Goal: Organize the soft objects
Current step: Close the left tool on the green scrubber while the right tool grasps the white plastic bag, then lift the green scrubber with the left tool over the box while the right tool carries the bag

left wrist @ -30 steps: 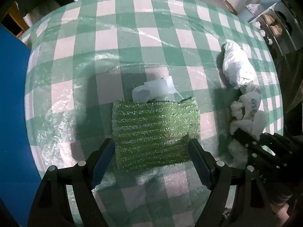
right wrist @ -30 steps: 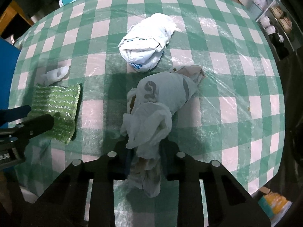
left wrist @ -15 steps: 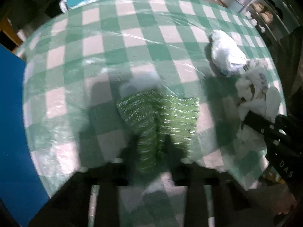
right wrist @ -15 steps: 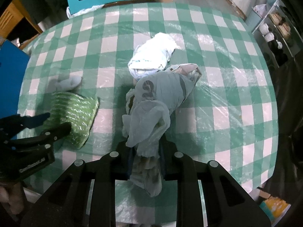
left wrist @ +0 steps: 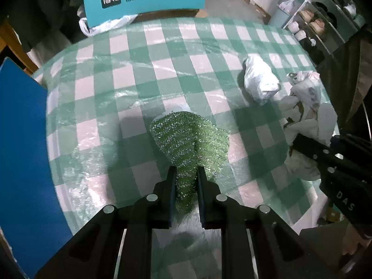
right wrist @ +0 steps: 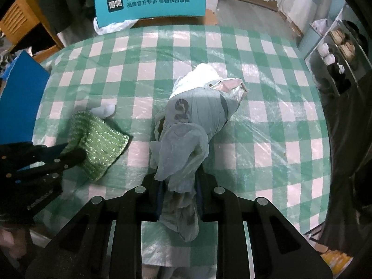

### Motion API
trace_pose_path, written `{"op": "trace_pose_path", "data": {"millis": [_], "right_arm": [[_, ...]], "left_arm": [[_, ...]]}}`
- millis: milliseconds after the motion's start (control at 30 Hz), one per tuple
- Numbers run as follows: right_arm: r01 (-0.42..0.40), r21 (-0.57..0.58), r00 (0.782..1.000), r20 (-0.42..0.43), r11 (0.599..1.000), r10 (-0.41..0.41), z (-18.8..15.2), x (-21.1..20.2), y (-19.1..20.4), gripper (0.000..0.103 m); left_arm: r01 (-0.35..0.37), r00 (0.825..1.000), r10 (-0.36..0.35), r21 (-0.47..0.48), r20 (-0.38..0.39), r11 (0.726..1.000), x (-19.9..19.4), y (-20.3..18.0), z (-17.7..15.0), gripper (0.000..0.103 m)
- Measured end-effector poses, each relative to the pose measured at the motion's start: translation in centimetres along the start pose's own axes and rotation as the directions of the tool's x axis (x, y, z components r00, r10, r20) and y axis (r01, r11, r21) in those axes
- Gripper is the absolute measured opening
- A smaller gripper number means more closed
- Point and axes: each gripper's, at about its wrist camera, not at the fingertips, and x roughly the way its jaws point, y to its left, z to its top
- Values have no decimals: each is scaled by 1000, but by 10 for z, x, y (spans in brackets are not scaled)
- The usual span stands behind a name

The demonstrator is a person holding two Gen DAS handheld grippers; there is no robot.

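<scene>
the left tool point(left wrist: 186, 174) is clamped on the green glittery cloth point(left wrist: 189, 139) – its two fingers press the near end of the cloth into a narrow bunch, and the rest of the cloth spreads out ahead of the tool and hangs over the worktop point(left wrist: 144, 74), which has a green and white checked cover. just beyond the cloth, a small pale soft piece point(right wrist: 103, 110) lies on the worktop, partly hidden behind it.

the right tool point(right wrist: 179, 186) is clamped on a grey plastic bag point(right wrist: 186, 134) with a dark number 2 on it; the bag is crumpled and stretches forward from the fingers, and its loose end hangs down between them. directly ahead of this bag, touching or nearly touching it, a white bundled bag point(left wrist: 260, 81) rests on the worktop. the green cloth is to the left of the right tool – near it, not touching the grey bag. at the far edge of the worktop stands a teal chair back point(right wrist: 151, 0) with printed characters.
</scene>
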Motion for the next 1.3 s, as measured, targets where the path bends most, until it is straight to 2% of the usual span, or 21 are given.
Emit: {"op": "trace_pose_path", "data": {"millis": [167,367,700,1300], "right_arm": [[-3,-16,1000,23,1000,4,7,-2,2,20],[-2,-43,998,56,999,5,8,-15,9,20],[8,-87,995,102,996,1,10,-35,20,20],[8,-161,984,175,987,20,15,-68,42,20]], "left_arm": [[-6,1000,6,3,22,1000,-13,9,9,16],[-55,996,53,32,77,998,-34,9,3,16],[-93,988,86,50,127,994,-59,12,0,16],[-164,964,149,50,220,985,-102,29,-10,16]]}}
